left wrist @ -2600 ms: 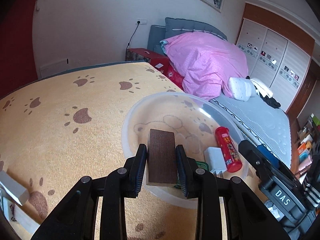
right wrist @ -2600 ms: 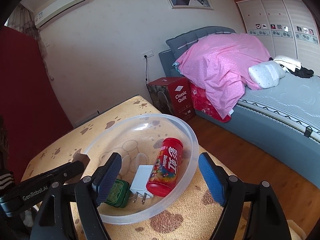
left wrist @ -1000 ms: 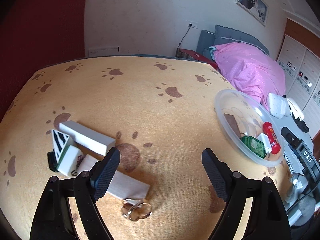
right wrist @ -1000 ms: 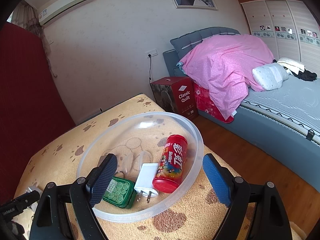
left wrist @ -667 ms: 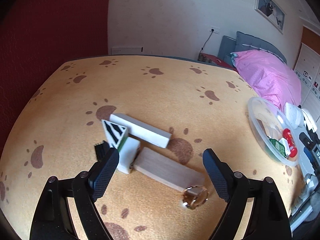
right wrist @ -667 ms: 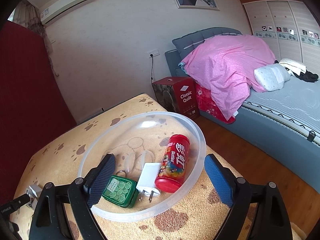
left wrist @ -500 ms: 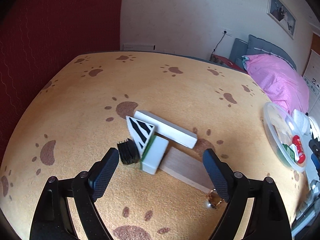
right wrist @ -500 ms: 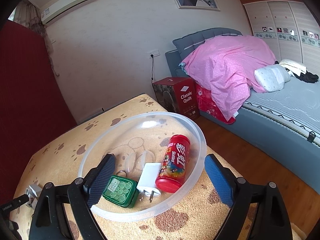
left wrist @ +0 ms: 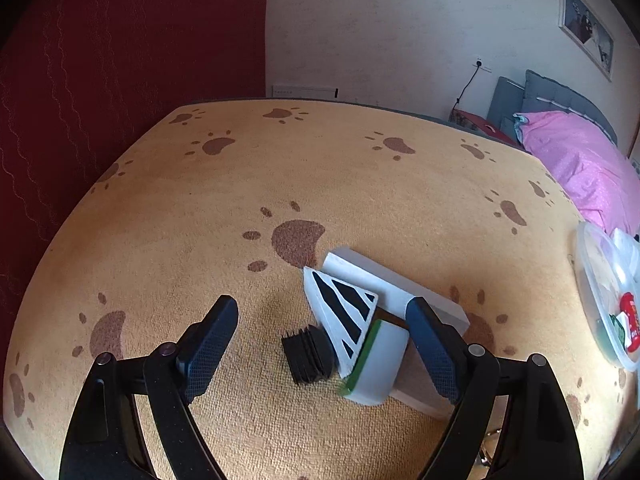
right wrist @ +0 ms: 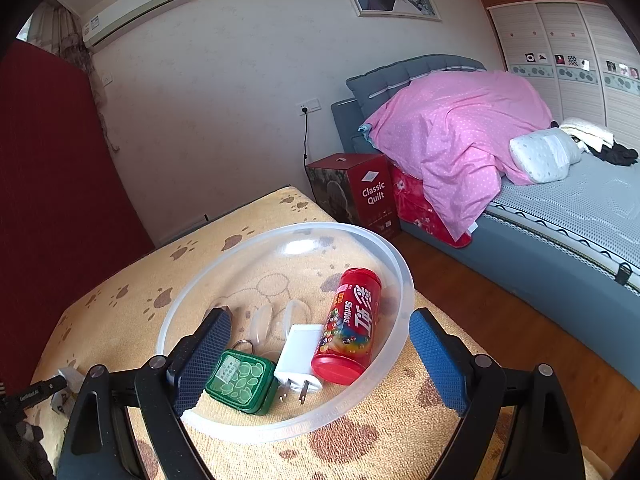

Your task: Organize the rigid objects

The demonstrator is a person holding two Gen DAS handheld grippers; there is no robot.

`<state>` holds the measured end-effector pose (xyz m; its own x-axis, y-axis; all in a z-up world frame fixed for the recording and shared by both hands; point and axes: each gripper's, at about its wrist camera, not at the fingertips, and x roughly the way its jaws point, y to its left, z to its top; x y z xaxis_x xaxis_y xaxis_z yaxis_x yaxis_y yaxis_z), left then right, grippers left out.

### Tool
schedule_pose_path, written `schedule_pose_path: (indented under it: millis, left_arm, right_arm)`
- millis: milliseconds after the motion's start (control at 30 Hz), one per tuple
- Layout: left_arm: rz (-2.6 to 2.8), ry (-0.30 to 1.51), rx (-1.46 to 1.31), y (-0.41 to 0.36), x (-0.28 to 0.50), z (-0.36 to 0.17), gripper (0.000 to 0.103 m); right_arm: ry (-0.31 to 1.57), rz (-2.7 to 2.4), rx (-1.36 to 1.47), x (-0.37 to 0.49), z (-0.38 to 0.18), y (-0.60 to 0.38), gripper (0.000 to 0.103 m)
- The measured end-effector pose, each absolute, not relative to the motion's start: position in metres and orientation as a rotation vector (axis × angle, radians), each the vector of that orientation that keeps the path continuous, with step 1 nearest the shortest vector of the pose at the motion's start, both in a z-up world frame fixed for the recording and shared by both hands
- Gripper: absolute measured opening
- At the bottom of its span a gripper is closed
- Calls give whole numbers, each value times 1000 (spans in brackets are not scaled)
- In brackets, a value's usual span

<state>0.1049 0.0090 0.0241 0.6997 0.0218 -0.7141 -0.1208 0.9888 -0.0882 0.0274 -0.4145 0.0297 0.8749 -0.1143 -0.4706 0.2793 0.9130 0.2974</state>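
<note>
My left gripper (left wrist: 320,344) is open and empty, low over a cluster on the paw-print cloth: a black ribbed cap (left wrist: 307,354), a black-and-white striped triangle (left wrist: 344,312), a white-and-green block (left wrist: 378,364), a long white block (left wrist: 396,284) and a wooden slab (left wrist: 420,400). The clear plastic bowl (right wrist: 404,276) holds a red Skittles can (right wrist: 352,324), a white charger plug (right wrist: 298,356) and a green tin (right wrist: 240,378). My right gripper (right wrist: 318,360) is open and empty at the bowl's near rim. The bowl also shows in the left wrist view (left wrist: 584,264).
The table's right edge drops to a wooden floor (right wrist: 500,320). A bed with a pink quilt (right wrist: 460,128) and a red "Classic Quilt" box (right wrist: 360,188) stand beyond. A red wall (left wrist: 120,60) is behind the table. A metal ring (left wrist: 490,438) lies near the slab.
My left gripper let the dark wooden piece go in the bowl, opened, and swung left to the cluster of blocks, closing in on it. The right gripper has barely moved.
</note>
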Motion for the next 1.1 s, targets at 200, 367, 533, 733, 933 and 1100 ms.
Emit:
schedule_pose_path:
  millis: [200,367,533,733,933,1100]
  left_arm:
    - [100,788,-148,22,108,25,87]
    - [101,785,-152,30,106,25,87]
    - [103,775,-126,28,98,26,87]
    - [101,774,-130,38,86,24,87]
    - [87,782,-112,34,90,23,86]
    - [27,796,-114,26,104,18,71]
  right_arm:
    - [463,-210,368,28,30,-414,94]
    - [463,-211,368,28,30,-414,94]
    - [463,-211,368,28,30,-414,94]
    - [463,-212,369,28,30,-414,94]
    - [463,-212,369,28,31,-415,94]
    - [464,-212,368,28,31,-415,94]
